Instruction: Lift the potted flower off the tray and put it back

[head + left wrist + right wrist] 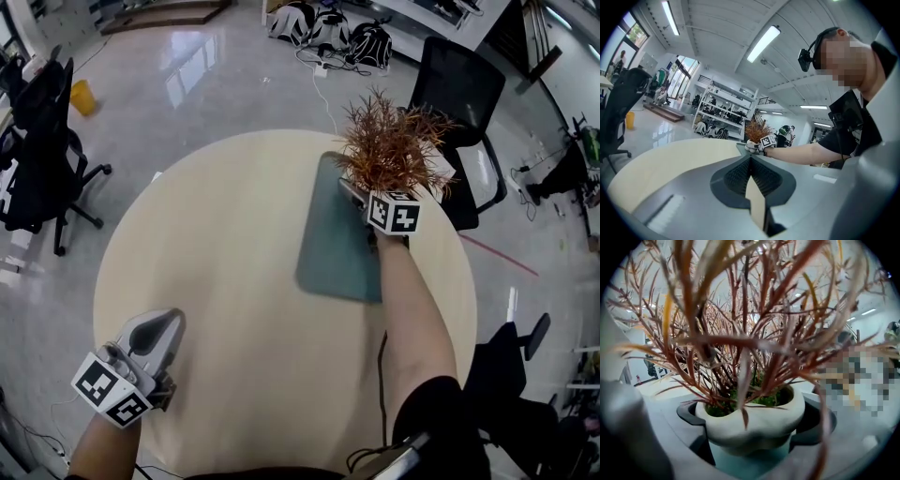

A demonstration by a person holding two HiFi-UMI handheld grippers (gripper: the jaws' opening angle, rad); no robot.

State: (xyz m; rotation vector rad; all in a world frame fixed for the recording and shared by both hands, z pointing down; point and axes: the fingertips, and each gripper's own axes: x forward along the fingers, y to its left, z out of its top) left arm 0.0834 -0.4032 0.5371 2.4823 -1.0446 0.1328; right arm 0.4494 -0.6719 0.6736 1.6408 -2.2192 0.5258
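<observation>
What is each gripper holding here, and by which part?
Right gripper clamps the flower's pot by its sides; left gripper holds nothing, jaws shut.

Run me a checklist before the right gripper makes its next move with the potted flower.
1. Right gripper jaws on the potted flower: ok, one on each side of the pot.
2. Pot upright: ok.
3. Pot over the tray: ok, teal shows beneath it.
4. Pot seated on the tray or lifted: cannot tell.
5. Left gripper out of the way: ok, jaws together, empty, near the table edge, apart from the tray.
</observation>
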